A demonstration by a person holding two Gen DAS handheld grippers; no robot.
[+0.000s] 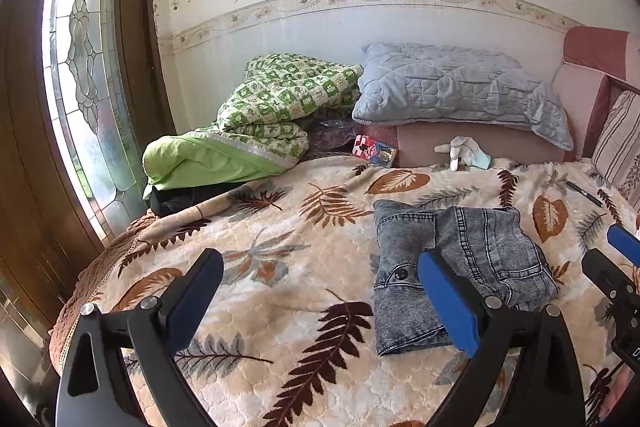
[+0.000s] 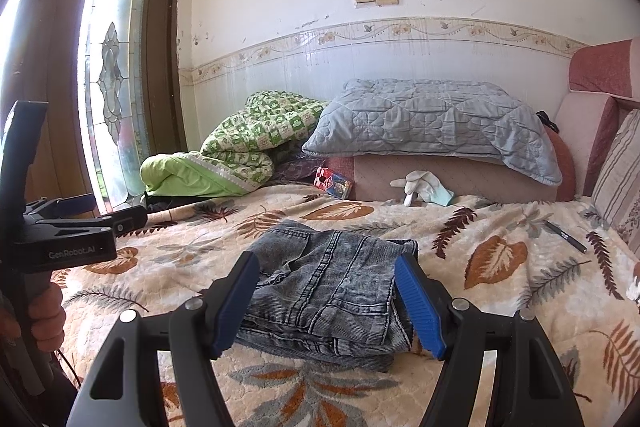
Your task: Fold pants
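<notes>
Grey denim pants (image 1: 456, 267) lie folded in a compact stack on the leaf-patterned bedspread (image 1: 280, 227). My left gripper (image 1: 320, 291) is open and empty, hovering just left of the pants, its right finger in front of their near edge. In the right wrist view the pants (image 2: 332, 287) lie between the fingers of my right gripper (image 2: 328, 301), which is open and holds nothing. The right gripper shows at the right edge of the left wrist view (image 1: 616, 267). The left gripper shows at the left of the right wrist view (image 2: 72, 223).
At the back of the bed lie a green checked quilt (image 1: 272, 115), a blue-grey quilted pillow (image 1: 460, 87), a white glove (image 1: 464, 151) and a small colourful box (image 1: 374, 149). A black pen (image 1: 584, 193) lies at the right. A glass-panelled door (image 1: 84, 75) stands left.
</notes>
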